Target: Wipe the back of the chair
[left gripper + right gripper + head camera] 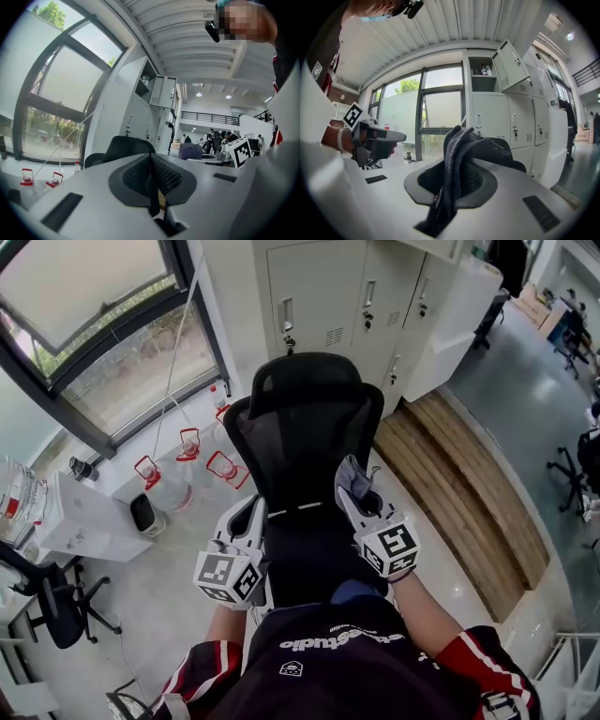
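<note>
chair (pixel 305 423) stands just in front of person, near lockers (pixel 356 296). r tool (pixel 359 491) clamped on dark cloth (pixel 455 159), by backrest. l tool (pixel 249 517) jaws together, empty, at chair's left edge.

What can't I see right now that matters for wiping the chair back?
Chair seat and base: head view, hidden by the person's torso.
Contact between cloth and chair back: head view, covered by the right gripper; right gripper view, blocked by the cloth.
Dirt on the mesh: too small to see.
</note>
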Demonstrator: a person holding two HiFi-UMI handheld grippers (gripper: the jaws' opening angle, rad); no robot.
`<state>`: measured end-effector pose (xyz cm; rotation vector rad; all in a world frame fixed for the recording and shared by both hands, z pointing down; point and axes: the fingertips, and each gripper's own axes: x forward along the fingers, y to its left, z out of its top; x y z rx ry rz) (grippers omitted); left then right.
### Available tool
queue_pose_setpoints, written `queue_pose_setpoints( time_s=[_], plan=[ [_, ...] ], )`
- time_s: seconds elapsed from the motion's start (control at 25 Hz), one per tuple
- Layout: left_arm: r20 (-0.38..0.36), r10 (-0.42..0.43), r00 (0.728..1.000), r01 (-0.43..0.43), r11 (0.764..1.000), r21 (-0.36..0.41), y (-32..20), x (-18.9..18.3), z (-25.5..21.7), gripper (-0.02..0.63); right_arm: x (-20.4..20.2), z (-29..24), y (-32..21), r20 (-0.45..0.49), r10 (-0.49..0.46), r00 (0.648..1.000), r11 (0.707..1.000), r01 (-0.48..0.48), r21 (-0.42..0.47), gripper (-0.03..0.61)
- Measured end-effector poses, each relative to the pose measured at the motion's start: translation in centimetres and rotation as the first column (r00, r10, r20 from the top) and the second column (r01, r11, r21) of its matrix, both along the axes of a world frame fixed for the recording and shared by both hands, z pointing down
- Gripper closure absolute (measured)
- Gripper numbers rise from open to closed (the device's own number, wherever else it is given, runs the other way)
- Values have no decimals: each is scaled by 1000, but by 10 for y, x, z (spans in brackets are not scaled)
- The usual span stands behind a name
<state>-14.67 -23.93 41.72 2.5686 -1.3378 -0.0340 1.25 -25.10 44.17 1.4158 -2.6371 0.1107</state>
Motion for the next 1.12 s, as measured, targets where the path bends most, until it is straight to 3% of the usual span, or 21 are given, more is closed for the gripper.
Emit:
queue_pose_setpoints(
  time_s=[0.4,0.88,1.12],
  plan=[
    [12,-56,998,56,998,-1,61,18,2,586,4,-6,49,42,-90,995,996,90,3,517],
    [49,-72,996,72,997,-2,243,117,6,586,94,2,236,100,-130,986,990,135,-46,517],
    [67,-100,993,98,995,26,327,144,-17,586,119,-14,317,105,-158,982,986,162,-38,517]
  ],
)
